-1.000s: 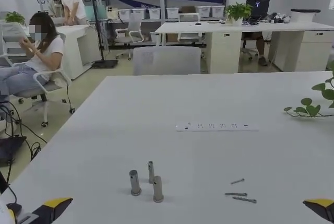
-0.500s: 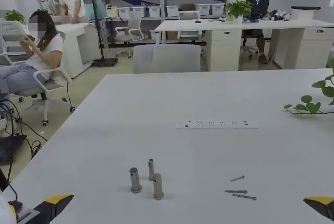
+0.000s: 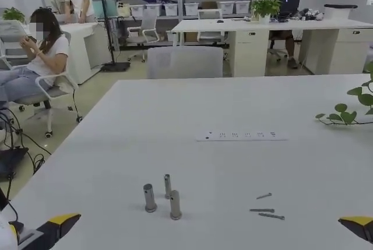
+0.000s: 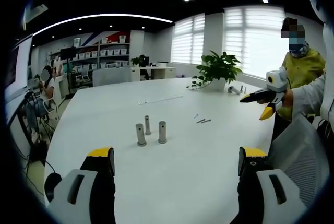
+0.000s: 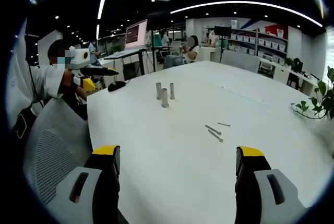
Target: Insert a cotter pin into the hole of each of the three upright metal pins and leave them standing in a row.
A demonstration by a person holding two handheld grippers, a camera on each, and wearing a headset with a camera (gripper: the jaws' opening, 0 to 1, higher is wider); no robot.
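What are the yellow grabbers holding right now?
Nothing. The left gripper and the right gripper are both open and empty; the metal pins stand and the cotter pins lie untouched on the table.

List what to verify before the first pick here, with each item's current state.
1. Three metal pins upright: ok.
2. Pins standing in a row: not ok, they stand in a loose cluster.
3. Three cotter pins loose on the table: ok, lying right of the pins in the head view, none inserted.
4. Left gripper open and empty: ok.
5. Right gripper open and empty: ok.
6. Which way the pin holes face: cannot tell.
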